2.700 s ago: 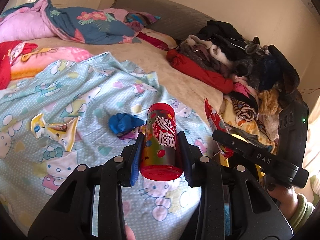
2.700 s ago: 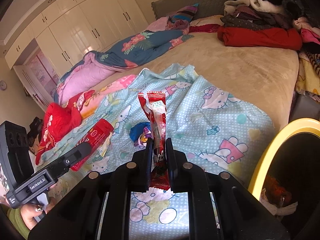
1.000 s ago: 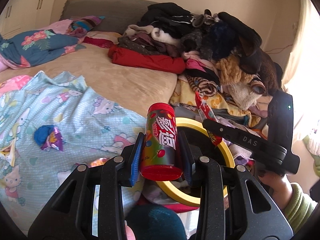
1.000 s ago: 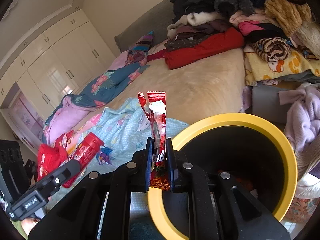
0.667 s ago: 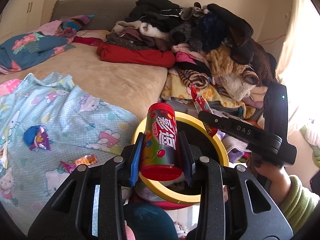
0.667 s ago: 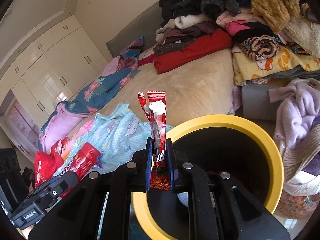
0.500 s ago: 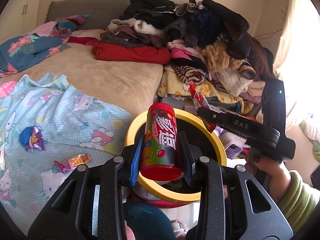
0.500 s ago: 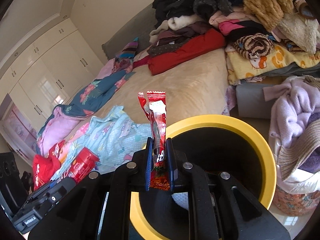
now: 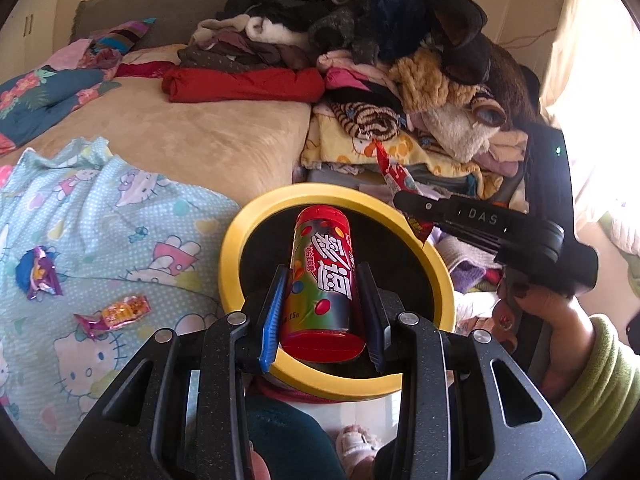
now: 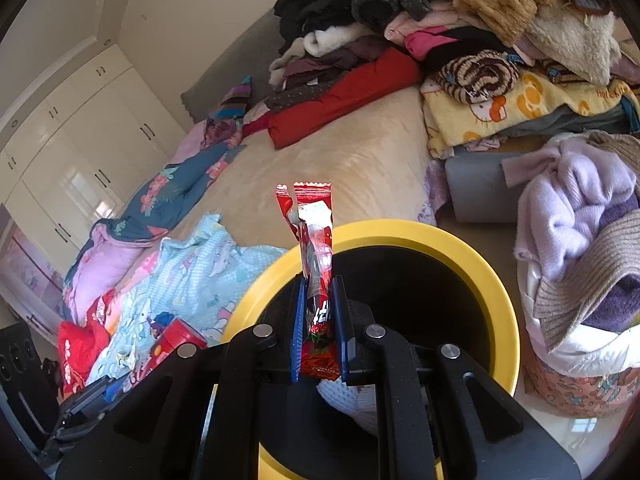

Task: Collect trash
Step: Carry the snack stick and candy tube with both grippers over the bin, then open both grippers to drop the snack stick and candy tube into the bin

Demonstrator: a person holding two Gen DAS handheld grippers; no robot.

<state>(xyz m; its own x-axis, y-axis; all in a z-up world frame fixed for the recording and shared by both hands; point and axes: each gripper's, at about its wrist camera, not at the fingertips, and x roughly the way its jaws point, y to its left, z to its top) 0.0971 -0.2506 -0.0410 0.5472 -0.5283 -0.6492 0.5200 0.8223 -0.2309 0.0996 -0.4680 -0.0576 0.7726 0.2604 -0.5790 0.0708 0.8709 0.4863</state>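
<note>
Two pieces of trash are held above the bin at this moment, one in each gripper. The left gripper [image 9: 322,304] is clamped on a red candy tube [image 9: 322,276], which stands at the centre of the left wrist view, directly over the dark mouth of the yellow-rimmed bin [image 9: 240,236]. The right gripper [image 10: 319,324] is closed tight on a thin red wrapper [image 10: 314,248], which sticks up at the centre of the right wrist view, with the same bin [image 10: 488,268] just behind and below it.

Both items seem to be carried here so that a simple opening of the fingers lets them fall inside; I judge the release is the next step. The tube is rigid and should drop straight. The wrapper is light and flat, so it may cling to a pad or drift onto the rim.

More trash lies on the light blue cartoon sheet [image 9: 120,216] of the bed: a blue and purple crumpled wrapper [image 9: 37,274] at the left edge of the left wrist view, and an orange candy wrapper [image 9: 116,312] lower, nearer the bin. A pile of clothes [image 9: 380,40] fills the upper right, not part of the task.
</note>
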